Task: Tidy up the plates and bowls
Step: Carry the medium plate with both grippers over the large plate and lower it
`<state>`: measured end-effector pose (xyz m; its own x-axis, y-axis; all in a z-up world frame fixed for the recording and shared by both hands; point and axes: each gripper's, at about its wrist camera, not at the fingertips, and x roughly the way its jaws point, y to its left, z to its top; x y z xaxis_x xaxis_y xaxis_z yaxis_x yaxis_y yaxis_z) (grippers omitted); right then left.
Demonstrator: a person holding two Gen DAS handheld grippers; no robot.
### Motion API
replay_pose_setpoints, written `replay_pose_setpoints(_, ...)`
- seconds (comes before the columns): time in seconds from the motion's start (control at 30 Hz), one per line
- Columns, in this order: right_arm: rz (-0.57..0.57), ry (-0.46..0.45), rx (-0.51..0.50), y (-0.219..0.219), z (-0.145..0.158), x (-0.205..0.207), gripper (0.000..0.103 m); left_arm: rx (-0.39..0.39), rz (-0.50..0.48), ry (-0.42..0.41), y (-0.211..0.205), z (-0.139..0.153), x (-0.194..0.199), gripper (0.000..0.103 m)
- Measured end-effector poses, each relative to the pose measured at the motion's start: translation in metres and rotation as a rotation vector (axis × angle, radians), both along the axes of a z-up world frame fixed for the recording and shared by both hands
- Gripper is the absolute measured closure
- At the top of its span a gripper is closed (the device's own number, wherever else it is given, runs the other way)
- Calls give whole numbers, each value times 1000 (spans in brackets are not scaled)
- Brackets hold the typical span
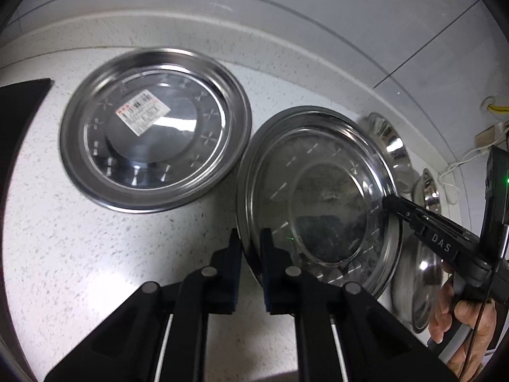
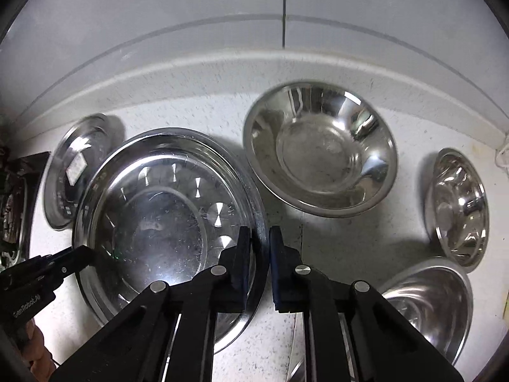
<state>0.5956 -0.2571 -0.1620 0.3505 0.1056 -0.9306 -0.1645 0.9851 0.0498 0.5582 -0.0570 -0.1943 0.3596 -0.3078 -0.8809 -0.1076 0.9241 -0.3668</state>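
A steel plate [image 1: 318, 197] lies tilted on the speckled counter [image 1: 95, 254]. My left gripper [image 1: 251, 245] is shut on its left rim, which runs between the blue pads. My right gripper [image 2: 260, 238] is shut on the opposite rim of the same plate [image 2: 159, 222]. Each gripper shows in the other's view: the right one [image 1: 389, 203] at the plate's far edge, the left one [image 2: 86, 253] at its lower left. A second steel plate [image 1: 156, 127] with a barcode sticker lies flat to the left, also visible as the stickered plate [image 2: 79, 165].
Three steel bowls stand to the right: a large bowl [image 2: 321, 149], a small bowl [image 2: 458, 207] and a near bowl [image 2: 429, 299]. A raised backsplash ledge [image 2: 254, 70] runs behind. A dark object [image 1: 22, 102] sits at the left. Cables [image 1: 458, 165] hang at the far right.
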Motion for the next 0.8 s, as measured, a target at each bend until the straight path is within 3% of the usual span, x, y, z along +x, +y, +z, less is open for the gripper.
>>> replay_pose_setpoints(0.23,3,-73,13,4,47,-48,93,3,-14,-79,12,57,-55,93)
replay_pose_setpoints(0.5,15,-135,39,10,103,-154,93,10,-74,-140,32,116,-149,93)
replay_pose_setpoints(0.67,13,-117,50,9,114,-221,93,-5,-112,-113,35,116,-199,93)
replay_pose_setpoints(0.8,-4,-97,63,5,101,-263,93,-13,-138,-96,37,97,-233,93)
